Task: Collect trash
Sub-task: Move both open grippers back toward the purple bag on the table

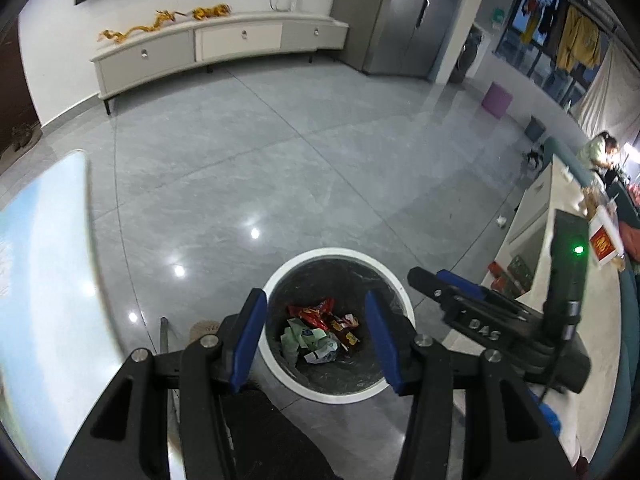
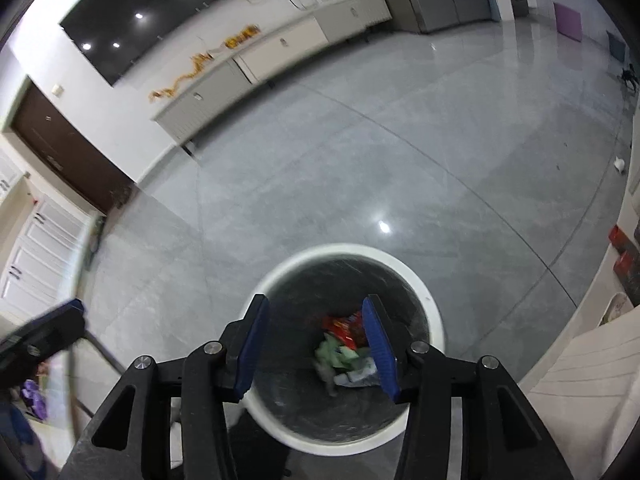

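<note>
A round white-rimmed trash bin (image 1: 335,255) with a dark liner stands on the grey floor. It holds red snack wrappers (image 1: 316,312), green paper and white scraps (image 1: 312,340). My left gripper (image 1: 316,340) is open and empty, right above the bin's mouth. My right gripper (image 2: 316,340) is also open and empty above the same bin (image 2: 348,250), with the trash (image 2: 344,344) showing between its blue pads. The right gripper's body (image 1: 500,320) shows at the right of the left wrist view.
A pale table edge (image 1: 52,260) lies at left. A white counter (image 1: 568,320) with red boxes is at right. A small white scrap (image 2: 620,165) lies on the floor far right. A long TV cabinet (image 1: 224,46) stands at the far wall.
</note>
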### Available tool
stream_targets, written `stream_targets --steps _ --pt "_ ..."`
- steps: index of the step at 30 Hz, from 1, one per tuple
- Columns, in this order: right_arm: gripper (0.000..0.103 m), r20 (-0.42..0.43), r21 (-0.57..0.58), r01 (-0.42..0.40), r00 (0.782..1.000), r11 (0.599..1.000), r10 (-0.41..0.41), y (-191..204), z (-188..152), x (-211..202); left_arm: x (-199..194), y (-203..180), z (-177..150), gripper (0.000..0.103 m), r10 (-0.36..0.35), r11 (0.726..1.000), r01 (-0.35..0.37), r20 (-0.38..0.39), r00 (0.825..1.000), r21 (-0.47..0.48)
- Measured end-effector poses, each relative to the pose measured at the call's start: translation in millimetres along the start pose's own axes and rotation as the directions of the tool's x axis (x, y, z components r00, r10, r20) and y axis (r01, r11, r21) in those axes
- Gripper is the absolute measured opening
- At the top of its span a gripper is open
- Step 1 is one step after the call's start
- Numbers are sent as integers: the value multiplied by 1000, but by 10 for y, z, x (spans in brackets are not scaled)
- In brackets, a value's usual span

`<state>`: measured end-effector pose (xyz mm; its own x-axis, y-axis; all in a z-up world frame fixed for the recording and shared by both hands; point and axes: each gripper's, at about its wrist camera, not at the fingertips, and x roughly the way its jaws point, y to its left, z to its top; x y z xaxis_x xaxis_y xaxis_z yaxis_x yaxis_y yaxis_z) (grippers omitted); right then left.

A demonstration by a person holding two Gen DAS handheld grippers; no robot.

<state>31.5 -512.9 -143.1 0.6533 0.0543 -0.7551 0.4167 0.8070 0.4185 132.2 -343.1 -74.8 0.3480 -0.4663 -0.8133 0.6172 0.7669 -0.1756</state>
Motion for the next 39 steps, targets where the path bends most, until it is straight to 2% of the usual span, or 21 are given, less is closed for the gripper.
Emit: stream_targets --steps 4,7,9,14,19,25,28,29,32,35,39 --pt "51 70 -67 -49 996 997 54 400 58 -451 -471 133 -89 51 16 1000 -15 78 997 -10" --pt "53 119 -122 -88 988 989 103 732 74 -767 -838 277 -205 59 29 999 -26 135 990 -28" --pt "56 153 -172 -119 977 978 146 983 65 -1003 -1088 400 -301 60 53 998 -46 176 983 -40" --pt "61 179 -292 -182 954 939 240 1566 -29 -1395 -1702 828 -654 60 132 989 -110 251 959 -101" --pt "64 157 -388 -225 939 894 305 2067 -194 -1551 -2251 1358 -1057 60 255 960 -205 297 920 -191" --pt "64 103 -482 -259 932 837 348 2638 -372 -1488 -2779 1958 -1596 62 422 897 -343 306 853 -279" --pt "64 60 -515 -283 930 809 363 2927 -479 -1364 -2959 2207 -1871 72 484 862 -387 300 822 -328" --pt "64 42 -528 -290 930 798 366 3042 -526 -1297 -3017 2329 -1974 73 512 843 -407 292 808 -353" --pt "64 -21 -559 -318 929 766 370 3340 -685 -1093 -3086 2665 -2206 73 563 801 -442 257 786 -403" --pt "64 -91 -593 -337 930 731 355 3595 -875 -853 -3079 2933 -2386 73 578 777 -447 221 785 -443" --pt "64 -171 -628 -360 929 690 329 3872 -1104 -541 -2988 3224 -2534 73 569 761 -426 188 800 -489"
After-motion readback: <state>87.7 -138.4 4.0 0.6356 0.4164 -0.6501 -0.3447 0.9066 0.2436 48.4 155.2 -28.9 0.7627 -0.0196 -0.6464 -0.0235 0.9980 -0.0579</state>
